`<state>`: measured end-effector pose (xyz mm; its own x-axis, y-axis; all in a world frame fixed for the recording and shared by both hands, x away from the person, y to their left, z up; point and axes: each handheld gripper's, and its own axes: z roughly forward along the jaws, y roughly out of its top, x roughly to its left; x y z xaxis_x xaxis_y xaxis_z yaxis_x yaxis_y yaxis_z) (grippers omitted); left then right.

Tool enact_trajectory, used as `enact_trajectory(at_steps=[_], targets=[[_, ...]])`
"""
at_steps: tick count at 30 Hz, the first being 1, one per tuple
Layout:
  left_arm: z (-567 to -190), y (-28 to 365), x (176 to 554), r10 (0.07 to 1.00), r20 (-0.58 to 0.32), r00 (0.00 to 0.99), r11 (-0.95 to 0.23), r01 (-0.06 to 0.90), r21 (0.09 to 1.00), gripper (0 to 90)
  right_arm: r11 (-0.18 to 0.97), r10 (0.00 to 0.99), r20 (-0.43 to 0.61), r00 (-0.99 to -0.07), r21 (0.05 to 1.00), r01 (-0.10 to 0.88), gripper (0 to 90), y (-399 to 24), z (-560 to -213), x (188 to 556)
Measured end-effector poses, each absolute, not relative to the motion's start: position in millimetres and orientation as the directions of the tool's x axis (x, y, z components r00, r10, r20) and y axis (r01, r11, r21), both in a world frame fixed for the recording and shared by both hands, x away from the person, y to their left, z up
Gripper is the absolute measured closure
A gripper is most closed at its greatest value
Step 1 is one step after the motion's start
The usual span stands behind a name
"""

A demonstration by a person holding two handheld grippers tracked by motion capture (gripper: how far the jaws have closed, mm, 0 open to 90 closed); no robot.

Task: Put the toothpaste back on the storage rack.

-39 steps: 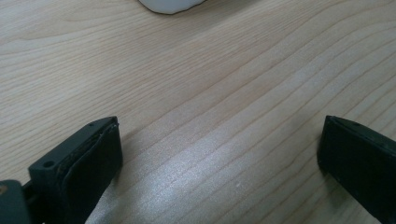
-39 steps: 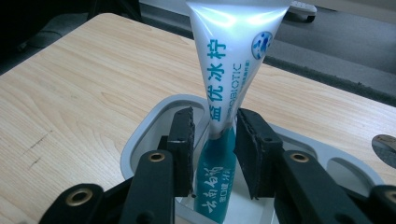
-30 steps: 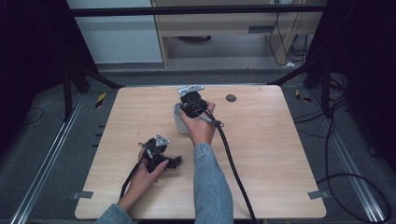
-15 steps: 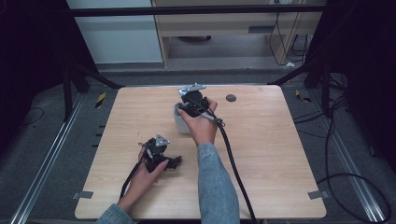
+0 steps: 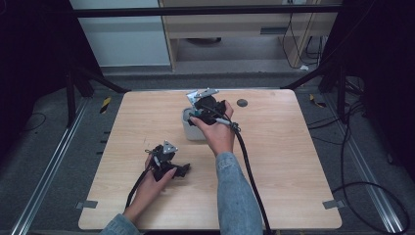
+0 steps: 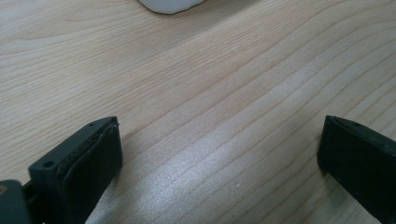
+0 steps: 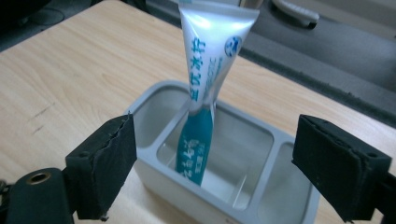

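Right gripper view: fingers (image 7: 355,168) spread around a toothpaste tube (image 7: 205,88) leaning in a grey tray (image 7: 154,172); soft, light, probably best pinched mid-body. Left gripper (image 6: 219,168) spread over bare desk (image 6: 210,84).

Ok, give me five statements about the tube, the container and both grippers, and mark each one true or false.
1. The toothpaste tube stands in the grey container. True.
2. The tube lies flat on the table. False: it leans upright inside a compartment.
3. The right gripper is clamped on the tube. False: its jaws stand wide apart on either side.
4. The left gripper is open over bare wood. True.
5. The container has one single compartment. False: a divider separates at least two.
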<state>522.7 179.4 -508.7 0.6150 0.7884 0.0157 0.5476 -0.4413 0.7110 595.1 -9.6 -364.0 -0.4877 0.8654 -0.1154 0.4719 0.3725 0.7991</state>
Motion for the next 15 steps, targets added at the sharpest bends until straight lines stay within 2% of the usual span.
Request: enact_trajectory(at_steps=[15], targets=[[-509,179,523,0.789,0.017,0.615,-0.442,0.547,0.711,0.0,0.354,0.871,-0.099,-0.481,0.806,0.475,8.8,-39,-359,582]])
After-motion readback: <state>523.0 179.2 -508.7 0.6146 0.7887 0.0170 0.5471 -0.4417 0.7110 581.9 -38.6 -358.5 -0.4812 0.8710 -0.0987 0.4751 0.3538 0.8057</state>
